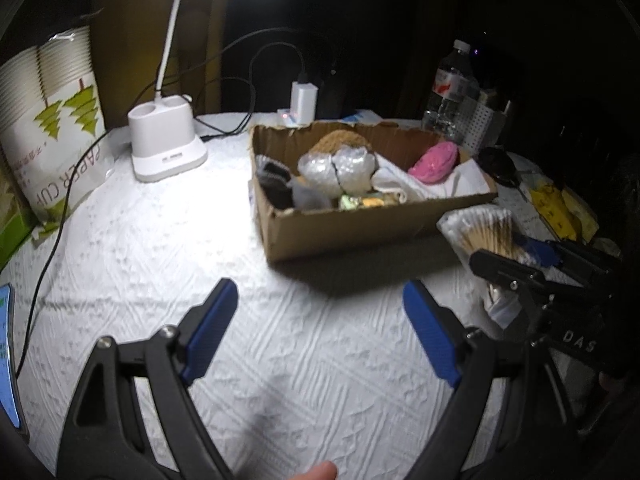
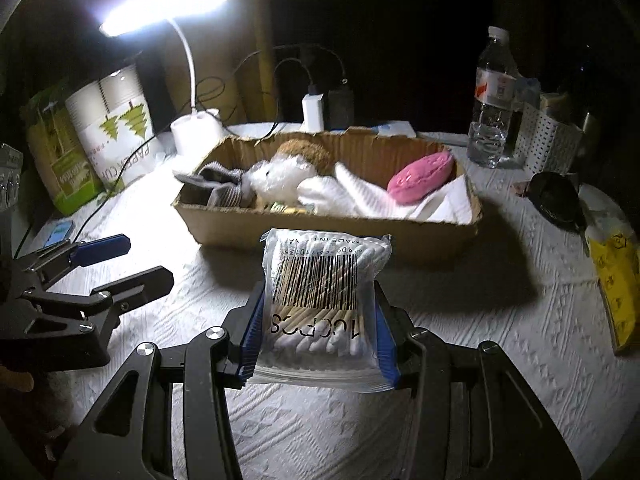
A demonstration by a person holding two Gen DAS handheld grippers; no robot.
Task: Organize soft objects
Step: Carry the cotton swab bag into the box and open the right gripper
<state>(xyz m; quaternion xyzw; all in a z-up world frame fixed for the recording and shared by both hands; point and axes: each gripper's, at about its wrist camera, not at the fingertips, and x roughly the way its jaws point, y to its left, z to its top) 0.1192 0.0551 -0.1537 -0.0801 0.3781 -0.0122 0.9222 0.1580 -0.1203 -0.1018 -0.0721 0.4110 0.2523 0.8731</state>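
Observation:
A cardboard box point(image 2: 320, 232) stands on the white table and holds a plush toy point(image 2: 288, 172), a grey sock point(image 2: 224, 188), a white cloth point(image 2: 360, 196) and a pink round cushion point(image 2: 420, 176). The box also shows in the left wrist view point(image 1: 360, 228). My right gripper point(image 2: 320, 320) is shut on a clear bag of cotton swabs point(image 2: 324, 280), held above the table in front of the box. The bag shows in the left wrist view point(image 1: 480, 228) at the right. My left gripper point(image 1: 320, 312) is open and empty over the bare tablecloth, left of the right gripper.
A white desk lamp base point(image 1: 164, 148) and a paper cup pack point(image 1: 56, 128) stand at the left. A charger point(image 2: 313, 112) with cables is behind the box. A water bottle point(image 2: 492, 100), a white perforated holder point(image 2: 548, 140), a black object point(image 2: 556, 200) and a yellow packet point(image 2: 616, 280) sit at the right.

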